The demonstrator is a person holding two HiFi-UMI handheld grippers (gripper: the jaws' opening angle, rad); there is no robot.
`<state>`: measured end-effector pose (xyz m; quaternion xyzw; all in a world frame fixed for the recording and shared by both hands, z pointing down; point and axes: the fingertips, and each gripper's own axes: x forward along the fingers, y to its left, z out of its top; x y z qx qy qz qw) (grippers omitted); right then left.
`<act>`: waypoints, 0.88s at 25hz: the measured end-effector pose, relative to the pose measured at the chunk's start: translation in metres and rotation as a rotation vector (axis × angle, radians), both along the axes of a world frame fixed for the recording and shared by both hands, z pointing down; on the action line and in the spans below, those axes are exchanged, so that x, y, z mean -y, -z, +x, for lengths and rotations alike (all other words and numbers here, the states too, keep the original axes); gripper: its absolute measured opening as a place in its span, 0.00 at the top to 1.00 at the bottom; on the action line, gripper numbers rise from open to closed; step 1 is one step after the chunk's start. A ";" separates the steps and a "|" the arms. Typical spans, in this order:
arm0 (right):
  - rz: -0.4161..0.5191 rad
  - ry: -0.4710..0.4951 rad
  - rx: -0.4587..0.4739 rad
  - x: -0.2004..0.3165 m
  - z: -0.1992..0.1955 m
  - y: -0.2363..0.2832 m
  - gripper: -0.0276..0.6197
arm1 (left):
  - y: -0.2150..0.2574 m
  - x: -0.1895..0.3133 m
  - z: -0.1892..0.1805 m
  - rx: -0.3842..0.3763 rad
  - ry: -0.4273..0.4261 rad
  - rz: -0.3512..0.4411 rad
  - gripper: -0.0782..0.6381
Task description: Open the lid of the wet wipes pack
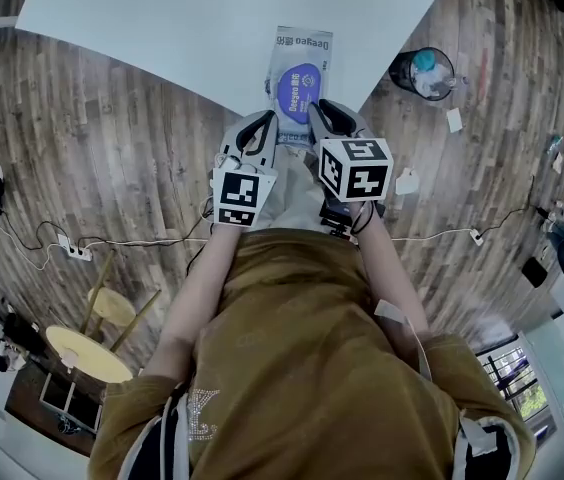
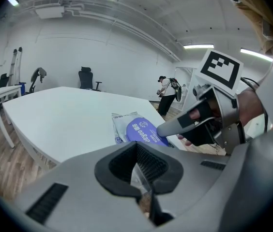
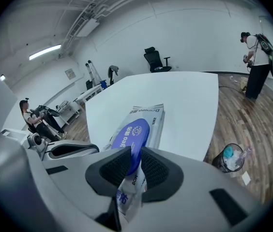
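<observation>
Silver wet wipes pack [image 1: 302, 46], blue lid [image 1: 299, 93] flat, pinched by left tongs [image 2: 139, 170] and right tongs [image 3: 132, 166].

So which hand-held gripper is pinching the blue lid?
The right hand-held gripper: the blue lid runs between its jaws. The left hand-held gripper pinches only the pack by its pale wrapper edge.

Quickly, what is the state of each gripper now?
Left gripper: closed on the wet wipes pack, its thin edge.
Right gripper: closed on the same pack, near its lid.
</observation>
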<state>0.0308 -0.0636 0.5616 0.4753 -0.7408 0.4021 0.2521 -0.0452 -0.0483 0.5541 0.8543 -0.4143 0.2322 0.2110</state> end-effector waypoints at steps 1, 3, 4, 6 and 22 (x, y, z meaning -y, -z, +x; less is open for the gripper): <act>-0.003 0.000 0.005 0.000 0.000 0.000 0.85 | 0.000 0.000 0.000 -0.001 0.000 -0.001 0.89; -0.004 -0.002 0.012 0.001 -0.001 0.001 0.85 | -0.001 0.000 0.000 -0.003 0.000 -0.001 0.89; -0.004 -0.004 0.014 0.001 -0.002 0.001 0.85 | 0.000 0.000 0.000 -0.003 -0.001 -0.002 0.89; -0.011 -0.009 0.016 0.000 -0.001 0.000 0.85 | 0.000 0.000 0.000 -0.003 -0.002 -0.002 0.89; -0.150 -0.040 0.143 0.012 -0.001 0.002 0.85 | -0.001 0.002 0.003 -0.007 -0.001 -0.011 0.89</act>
